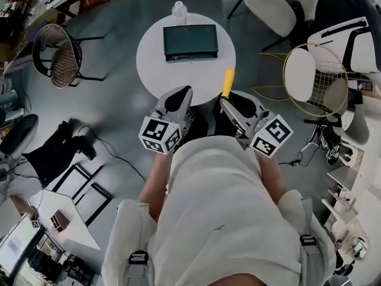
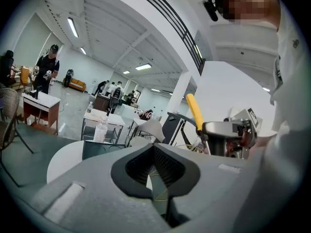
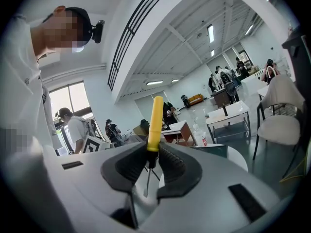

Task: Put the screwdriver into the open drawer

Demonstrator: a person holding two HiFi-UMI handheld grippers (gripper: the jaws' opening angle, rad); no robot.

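A screwdriver with a yellow handle (image 1: 227, 83) stands up out of my right gripper (image 1: 226, 102), whose jaws are shut on the dark collar just below the handle. In the right gripper view the screwdriver (image 3: 155, 123) points handle-up, its thin shaft hanging down between the jaws of the right gripper (image 3: 149, 155). My left gripper (image 1: 183, 95) is shut with nothing in it; its pads meet in the left gripper view (image 2: 154, 150). Both grippers hover at the near edge of a round white table (image 1: 156, 64). On it lies the dark open drawer (image 1: 190, 42), also seen low in the left gripper view (image 2: 99, 148).
A clear water bottle (image 1: 179, 9) stands on the table behind the drawer. A wicker chair (image 1: 56, 55) is on the left, a gold wire chair (image 1: 312, 79) and white chairs on the right. Cables and black frames lie on the floor at lower left.
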